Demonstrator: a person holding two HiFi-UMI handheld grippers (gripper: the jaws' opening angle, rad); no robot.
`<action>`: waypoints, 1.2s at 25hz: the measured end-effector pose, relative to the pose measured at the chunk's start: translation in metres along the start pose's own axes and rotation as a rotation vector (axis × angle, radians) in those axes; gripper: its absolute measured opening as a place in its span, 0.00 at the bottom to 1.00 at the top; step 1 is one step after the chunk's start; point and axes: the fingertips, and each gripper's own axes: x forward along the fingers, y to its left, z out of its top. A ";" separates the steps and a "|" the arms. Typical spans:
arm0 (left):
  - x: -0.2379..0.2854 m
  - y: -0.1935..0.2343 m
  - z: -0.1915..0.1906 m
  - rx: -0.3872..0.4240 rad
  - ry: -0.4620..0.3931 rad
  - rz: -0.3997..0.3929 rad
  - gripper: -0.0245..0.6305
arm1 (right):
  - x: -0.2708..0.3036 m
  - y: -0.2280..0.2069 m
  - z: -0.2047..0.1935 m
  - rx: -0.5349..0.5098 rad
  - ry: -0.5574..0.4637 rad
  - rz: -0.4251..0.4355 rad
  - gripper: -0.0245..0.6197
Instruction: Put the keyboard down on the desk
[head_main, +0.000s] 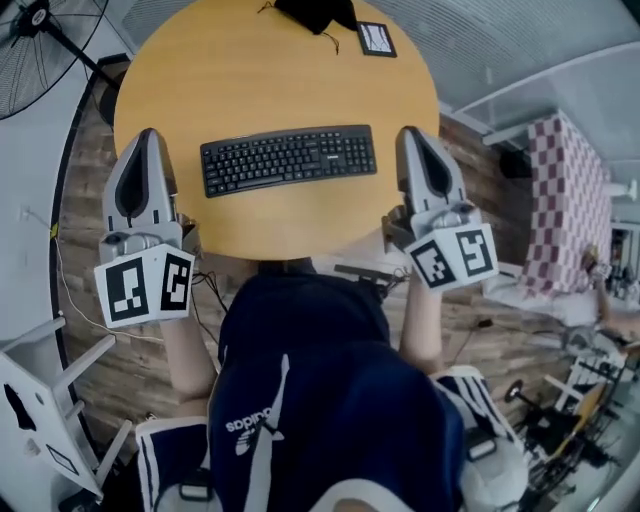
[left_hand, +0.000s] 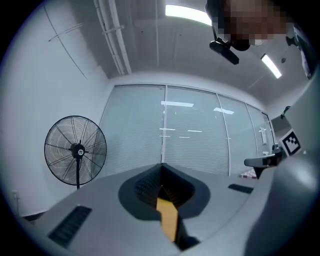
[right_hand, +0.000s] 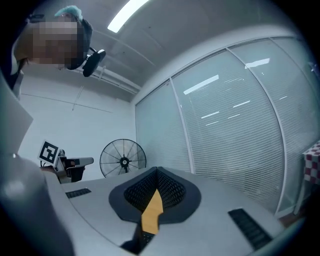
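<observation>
While hanging over the near edge, both clenched on nothing, left gripper (head_main: 148, 140) and right gripper (head_main: 413, 138), flanking the keyboard (head_main: 288, 159) without touching it. Looking pretty much done tbh: lying flat mid-desk (head_main: 250, 85), well short of the black item (head_main: 318, 12) at the far rim. Probably just needing backing off now.

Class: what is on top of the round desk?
A black keyboard lies flat on the desk; a dark object and a small patterned card sit at its far edge. Anything beneath them is covered.
</observation>
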 end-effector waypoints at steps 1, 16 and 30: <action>-0.006 -0.002 0.003 -0.002 -0.007 0.004 0.04 | -0.008 0.004 0.000 -0.004 0.001 0.003 0.05; -0.058 -0.053 -0.042 -0.038 0.078 -0.063 0.04 | -0.057 0.039 -0.049 -0.015 0.103 0.054 0.05; -0.058 -0.074 -0.045 0.005 0.092 -0.127 0.04 | -0.062 0.042 -0.048 -0.030 0.100 0.053 0.05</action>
